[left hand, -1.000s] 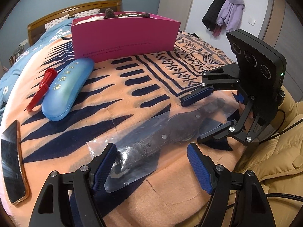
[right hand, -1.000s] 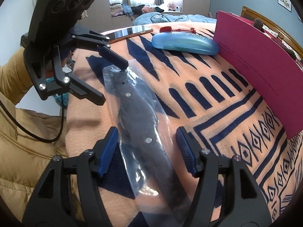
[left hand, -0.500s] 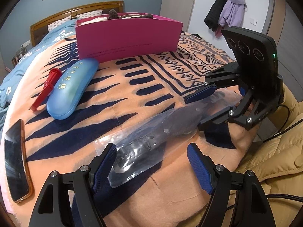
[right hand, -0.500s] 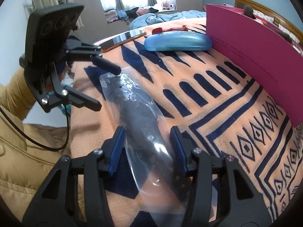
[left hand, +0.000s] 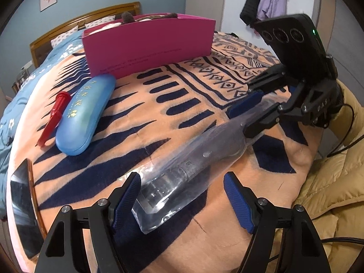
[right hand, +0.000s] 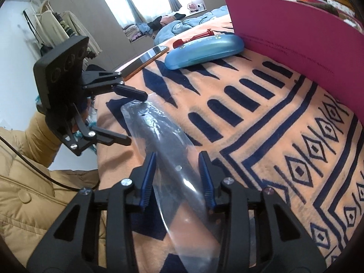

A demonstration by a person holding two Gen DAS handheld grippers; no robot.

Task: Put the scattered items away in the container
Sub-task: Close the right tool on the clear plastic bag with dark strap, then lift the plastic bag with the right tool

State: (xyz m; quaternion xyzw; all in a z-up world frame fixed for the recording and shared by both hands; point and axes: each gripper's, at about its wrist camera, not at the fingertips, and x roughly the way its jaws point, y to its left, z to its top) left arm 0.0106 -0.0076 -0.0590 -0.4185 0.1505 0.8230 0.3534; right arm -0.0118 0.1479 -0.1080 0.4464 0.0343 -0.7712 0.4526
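My right tool (right hand: 178,179) is clamped on the clear plastic bag holding a dark object (right hand: 163,134); my left tool (left hand: 182,196) stands apart around its other end.

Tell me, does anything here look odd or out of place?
Only the clear bag holding a dark object: it sits tilted, one end pinched in the right tool, the other between the open left tool's fingers. Nothing looks spilled or damaged.

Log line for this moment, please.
right gripper: shut on bagged item | left gripper: open around its other end | pink box: ahead
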